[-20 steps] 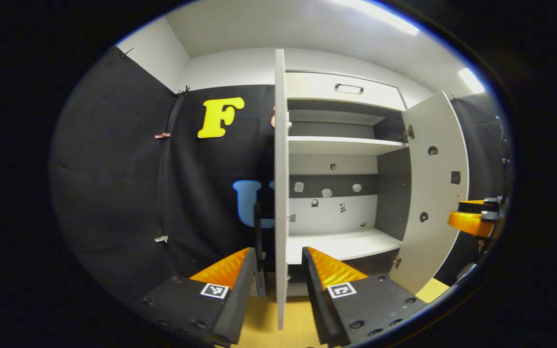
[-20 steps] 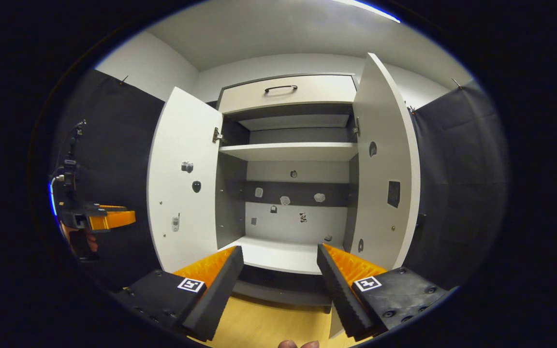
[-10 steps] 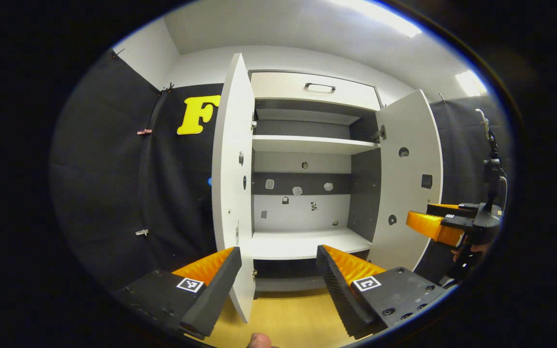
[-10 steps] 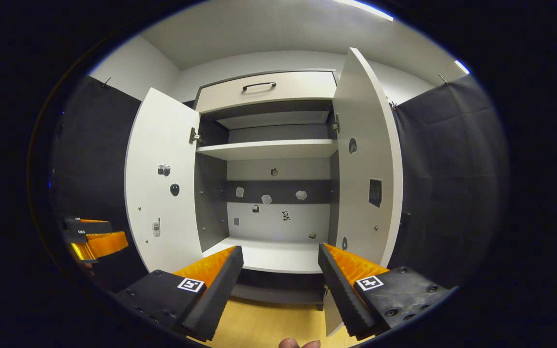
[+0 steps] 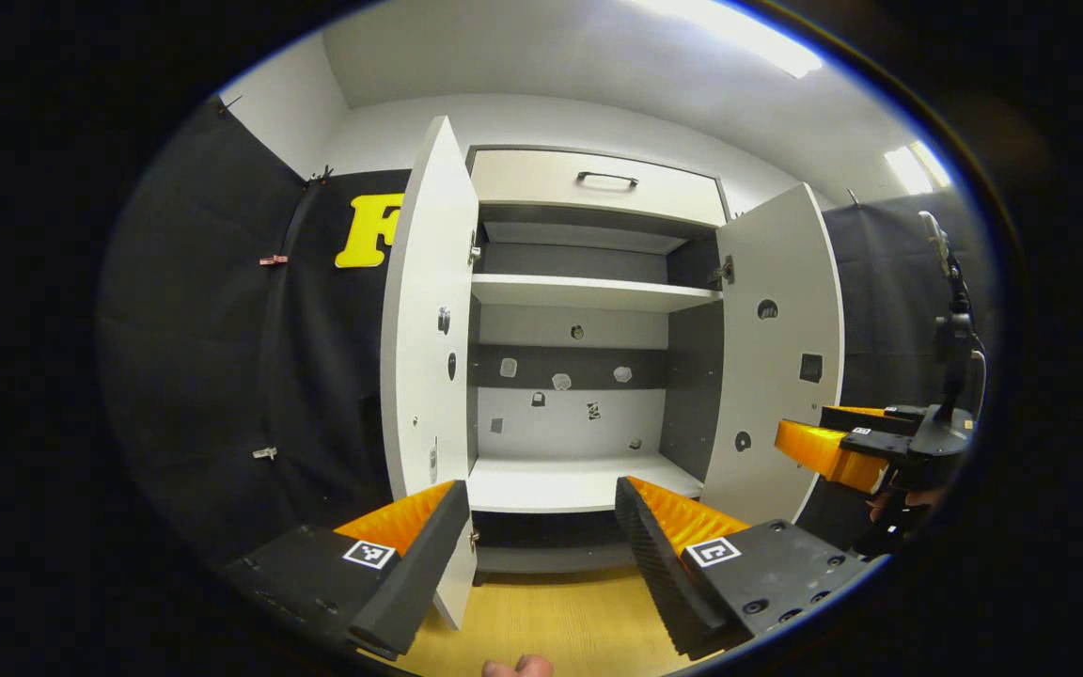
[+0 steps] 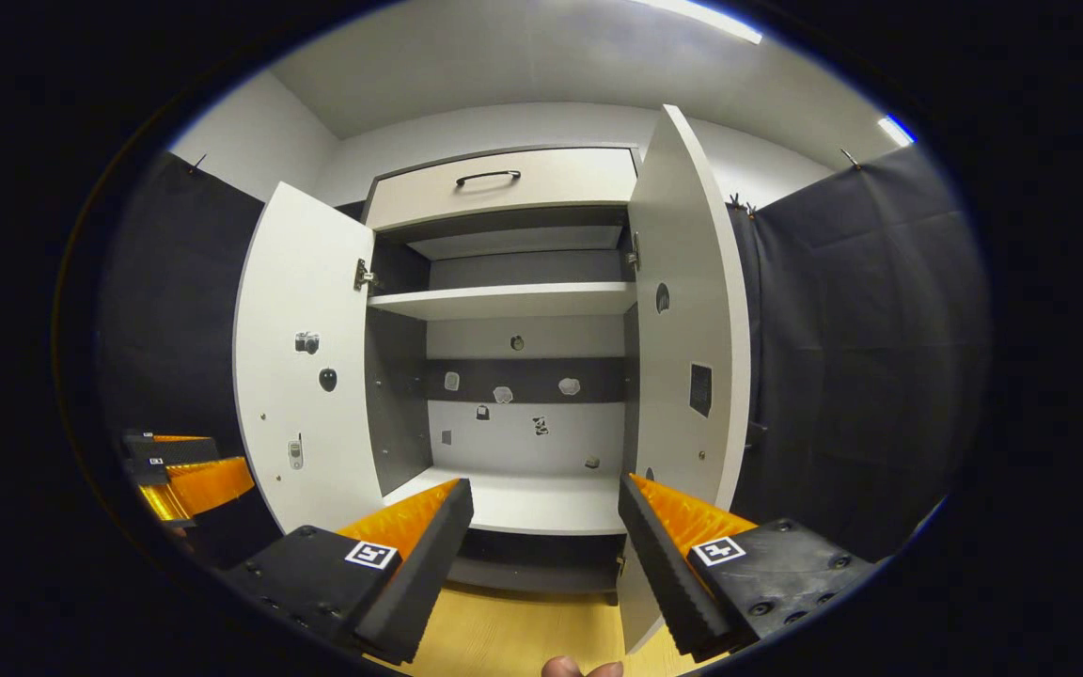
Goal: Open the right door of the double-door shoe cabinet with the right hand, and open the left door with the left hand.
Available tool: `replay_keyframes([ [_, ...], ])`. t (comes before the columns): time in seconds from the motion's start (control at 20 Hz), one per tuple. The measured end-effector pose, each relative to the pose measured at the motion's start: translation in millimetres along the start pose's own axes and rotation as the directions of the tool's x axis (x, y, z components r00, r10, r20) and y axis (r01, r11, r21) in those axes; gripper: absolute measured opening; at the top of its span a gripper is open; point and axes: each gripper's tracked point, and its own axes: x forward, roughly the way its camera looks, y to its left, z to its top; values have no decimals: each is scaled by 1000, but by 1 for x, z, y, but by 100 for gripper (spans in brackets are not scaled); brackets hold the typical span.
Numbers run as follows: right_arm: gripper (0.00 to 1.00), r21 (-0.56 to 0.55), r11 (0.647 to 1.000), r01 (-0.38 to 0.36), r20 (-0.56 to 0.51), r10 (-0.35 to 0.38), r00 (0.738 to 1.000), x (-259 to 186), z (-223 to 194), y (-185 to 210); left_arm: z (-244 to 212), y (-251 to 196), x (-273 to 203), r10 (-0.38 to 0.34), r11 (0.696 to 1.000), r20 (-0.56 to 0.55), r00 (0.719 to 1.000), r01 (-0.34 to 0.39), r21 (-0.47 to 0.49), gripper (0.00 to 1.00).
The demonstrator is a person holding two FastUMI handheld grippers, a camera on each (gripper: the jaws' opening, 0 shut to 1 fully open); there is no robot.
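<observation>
Left door now beyond fingers

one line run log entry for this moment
left door: open | right door: open | left gripper: open, empty | right gripper: open, empty | shelves: bare

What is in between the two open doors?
In the right gripper view, the left door and right door flank the open cabinet: an upper shelf and a bare bottom shelf, with small stickers on the back wall.
</observation>
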Motion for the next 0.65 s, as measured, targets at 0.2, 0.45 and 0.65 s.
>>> replay_keyframes([
  [0.2, 98, -11, 1000, 21, 3, -21, 1000, 3, 1, -9, -6, -5, 3, 0, 1000, -4, 1000, 0, 0, 96],
  [0.45, 98, -13, 999, 53, 27, -52, 998, 5, 5, -22, -8, -13, 15, -15, 1000, 4, 1000, 15, 7, 96],
  [0.65, 98, -35, 996, 79, 41, -77, 996, 8, 5, -33, -12, -21, 20, -14, 1000, -17, 1000, 14, -9, 96],
])
